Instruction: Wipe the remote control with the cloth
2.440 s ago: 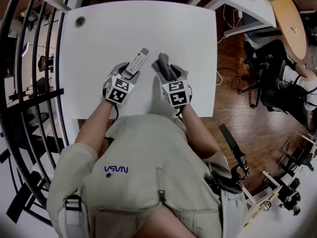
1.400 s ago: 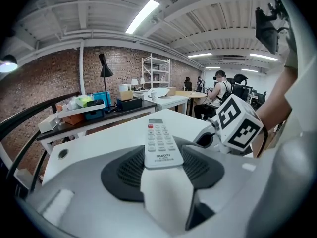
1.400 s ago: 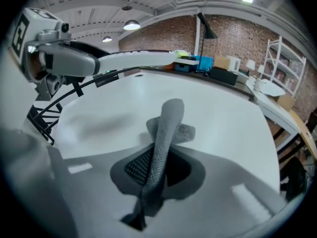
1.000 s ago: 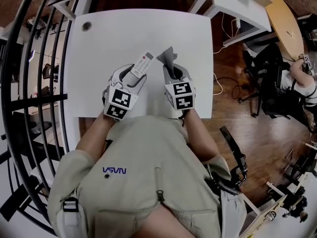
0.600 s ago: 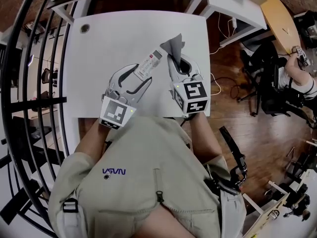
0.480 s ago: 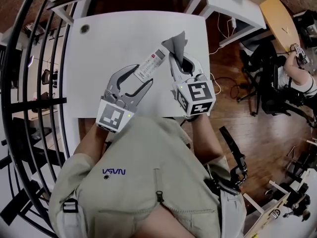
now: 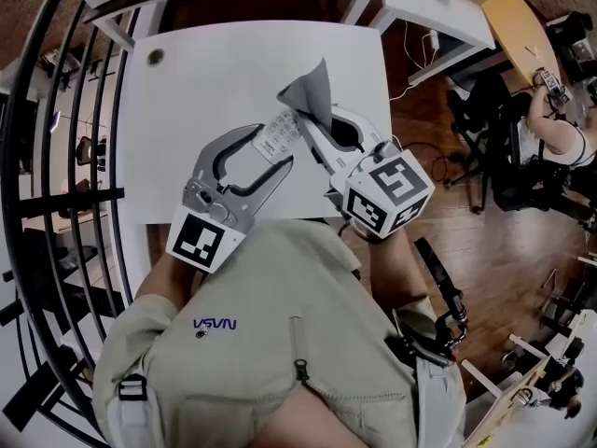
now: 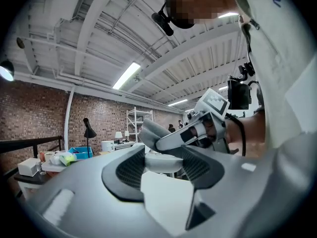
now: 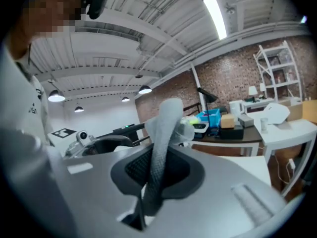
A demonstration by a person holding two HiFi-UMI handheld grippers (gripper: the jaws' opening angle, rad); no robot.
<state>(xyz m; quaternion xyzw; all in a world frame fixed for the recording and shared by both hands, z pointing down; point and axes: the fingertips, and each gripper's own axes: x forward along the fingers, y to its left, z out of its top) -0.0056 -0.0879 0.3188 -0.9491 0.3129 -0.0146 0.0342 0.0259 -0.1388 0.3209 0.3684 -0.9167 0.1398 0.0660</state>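
Note:
My left gripper (image 7: 278,149) is shut on the white remote control (image 7: 277,133) and holds it lifted above the white table (image 7: 205,73). In the left gripper view the remote (image 8: 161,161) lies crosswise between the ribbed pads. My right gripper (image 7: 305,125) is shut on the grey cloth (image 7: 308,90), which sticks up past the fingertips and hangs right beside the remote's far end. In the right gripper view the cloth (image 9: 163,143) is pinched upright between the pads. Whether cloth and remote touch I cannot tell.
The table has a dark round hole (image 7: 155,57) near its far left corner. A black railing (image 7: 56,157) runs along the left. Other desks stand at the back right, and a seated person (image 7: 550,129) is at the right on the wooden floor.
Both grippers have risen from the table toward the head camera, carrying the remote and the cloth. The right gripper has swung left, bringing the cloth beside the remote's far end.

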